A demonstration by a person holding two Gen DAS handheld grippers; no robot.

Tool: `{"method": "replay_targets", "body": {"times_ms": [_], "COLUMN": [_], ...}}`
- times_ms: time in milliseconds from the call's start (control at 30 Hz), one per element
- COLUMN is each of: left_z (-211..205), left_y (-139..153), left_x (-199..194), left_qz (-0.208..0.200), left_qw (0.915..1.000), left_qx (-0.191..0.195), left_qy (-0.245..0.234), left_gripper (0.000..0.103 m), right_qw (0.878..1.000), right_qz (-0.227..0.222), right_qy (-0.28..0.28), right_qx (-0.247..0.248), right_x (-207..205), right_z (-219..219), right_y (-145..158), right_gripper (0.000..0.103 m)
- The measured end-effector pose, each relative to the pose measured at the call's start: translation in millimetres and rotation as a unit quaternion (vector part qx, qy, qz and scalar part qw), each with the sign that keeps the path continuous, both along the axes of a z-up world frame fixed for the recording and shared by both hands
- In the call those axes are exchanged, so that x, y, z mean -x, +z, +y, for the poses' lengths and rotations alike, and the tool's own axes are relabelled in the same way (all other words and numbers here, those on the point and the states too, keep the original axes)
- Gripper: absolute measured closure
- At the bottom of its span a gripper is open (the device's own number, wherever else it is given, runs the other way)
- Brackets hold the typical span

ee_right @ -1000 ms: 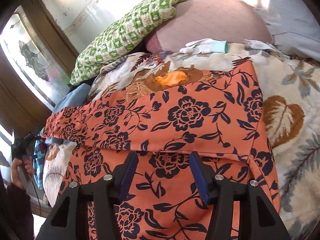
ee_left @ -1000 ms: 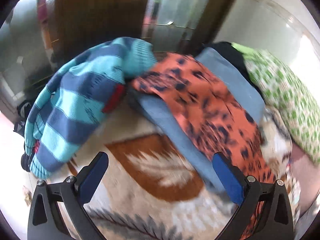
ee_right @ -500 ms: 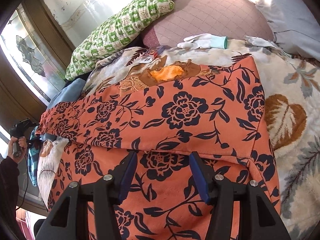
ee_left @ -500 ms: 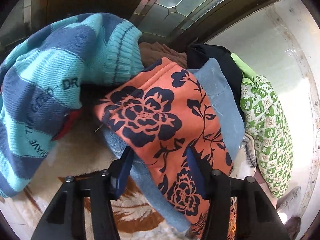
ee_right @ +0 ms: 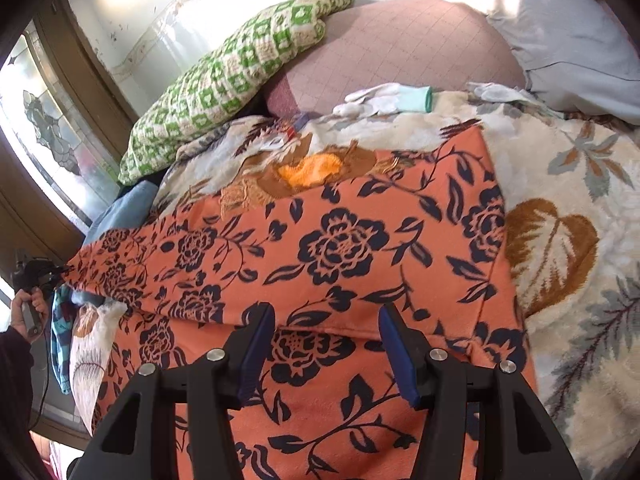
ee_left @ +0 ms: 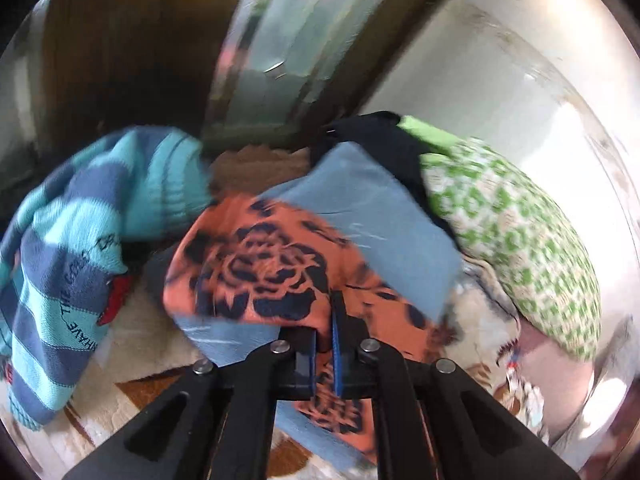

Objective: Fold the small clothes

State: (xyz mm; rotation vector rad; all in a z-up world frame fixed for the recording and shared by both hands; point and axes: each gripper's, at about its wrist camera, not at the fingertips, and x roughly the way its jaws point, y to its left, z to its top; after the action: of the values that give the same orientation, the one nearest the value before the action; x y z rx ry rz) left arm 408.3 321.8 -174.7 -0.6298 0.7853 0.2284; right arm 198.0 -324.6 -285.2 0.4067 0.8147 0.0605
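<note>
We find the orange floral garment spread across the patterned blanket on the bed. The left hand-held gripper is clamped tight on one end of that garment, its blue lining showing beside the pinch. The right hand-held gripper stands about half open over the near part of the cloth, pads gripping nothing. A striped teal sweater lies left of the pinched end; a green checked pillow rests behind.
</note>
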Motion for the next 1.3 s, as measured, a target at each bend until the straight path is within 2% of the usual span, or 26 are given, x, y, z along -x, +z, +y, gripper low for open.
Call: {"method": "replay_targets", "body": {"times_ms": [100, 167, 300, 400, 567, 633, 700, 800, 867, 900, 967, 1000, 1067, 1133, 1167, 1200, 1233, 1267, 1300], "left_z": [-56.0, -108.5, -225.8, -315.0, -454.1, -497.5, -535.0, -583.8, -607.7, -606.1, -606.5, -598.8, -590.0, -580.3, -571.5, -560.1, -548.5, -533.4, -517.8], "left_y": [36.4, 61.5, 93.4, 94.1, 57.9, 31.0, -0.7, -43.6, -66.3, -68.0, -72.3, -67.0, -48.4, -21.0, -4.2, 12.4, 24.6, 35.7, 43.2], "left_x": [4.1, 8.7, 23.2, 33.9, 50.0, 60.7, 66.5, 83.6, 87.1, 105.6, 108.4, 110.6, 111.7, 114.7, 118.6, 122.2, 123.9, 123.9, 122.2], "left_qz": [-0.032, -0.047, -0.076, -0.078, -0.052, -0.024, 0.003, 0.031, 0.044, 0.05, 0.068, 0.071, 0.054, 0.014, -0.014, -0.041, -0.06, -0.073, -0.077], "left_qw": [0.9968, 0.9895, 0.965, 0.9442, 0.9142, 0.9055, 0.9006, 0.8869, 0.876, 0.8725, 0.8649, 0.862, 0.8552, 0.8467, 0.8442, 0.8441, 0.8471, 0.8523, 0.8572], "left_qx": [-0.028, -0.061, -0.1, -0.105, -0.09, -0.078, -0.066, -0.077, -0.105, -0.117, -0.115, -0.105, -0.091, -0.101, -0.121, -0.151, -0.181, -0.217, -0.246], "left_qy": [-0.068, -0.123, -0.23, -0.302, -0.392, -0.416, -0.43, -0.454, -0.469, -0.472, -0.484, -0.491, -0.507, -0.522, -0.522, -0.513, -0.496, -0.47, -0.446], "left_gripper": [0.098, 0.098, 0.098, 0.098, 0.097, 0.097, 0.097, 0.097, 0.096, 0.095, 0.075, 0.071, 0.055, 0.047, 0.04, 0.035, 0.025, 0.02, 0.02], "right_qw": [0.999, 0.998, 0.993, 0.987, 0.972, 0.965, 0.961, 0.956, 0.954, 0.954, 0.954, 0.954, 0.952, 0.951, 0.953, 0.956, 0.959, 0.963, 0.966], "right_qz": [-0.019, -0.029, -0.05, -0.059, -0.072, -0.078, -0.083, -0.091, -0.092, -0.09, -0.081, -0.077, -0.074, -0.075, -0.073, -0.071, -0.069, -0.065, -0.061], "right_qy": [-0.027, -0.046, -0.094, -0.127, -0.18, -0.195, -0.207, -0.22, -0.222, -0.22, -0.208, -0.204, -0.203, -0.197, -0.189, -0.179, -0.165, -0.151, -0.133], "right_qx": [-0.011, -0.02, -0.046, -0.076, -0.132, -0.154, -0.165, -0.174, -0.18, -0.185, -0.199, -0.207, -0.217, -0.224, -0.225, -0.223, -0.219, -0.215, -0.211], "right_x": [3.7, 6.4, 13.6, 20.2, 31.5, 35.8, 40.3, 44.1, 45.2, 45.2, 43.2, 42.9, 42.1, 40.2, 37.8, 35.6, 31.8, 27.8, 23.5], "right_z": [-16.7, -30.5, -64.2, -92.5, -139.9, -157.5, -170.9, -182.9, -187.4, -188.4, -189.5, -189.2, -189.3, -186.7, -183.7, -179.2, -173.5, -167.0, -158.9], "right_y": [8.7, 14.5, 25.4, 27.7, 27.7, 28.1, 28.9, 31.2, 31.5, 30.8, 28.1, 26.6, 25.0, 24.0, 24.2, 24.9, 25.9, 26.8, 26.9], "right_gripper": [0.045, 0.045, 0.045, 0.045, 0.045, 0.045, 0.045, 0.045, 0.045, 0.045, 0.044, 0.04, 0.036, 0.036, 0.036, 0.036, 0.036, 0.036, 0.036]}}
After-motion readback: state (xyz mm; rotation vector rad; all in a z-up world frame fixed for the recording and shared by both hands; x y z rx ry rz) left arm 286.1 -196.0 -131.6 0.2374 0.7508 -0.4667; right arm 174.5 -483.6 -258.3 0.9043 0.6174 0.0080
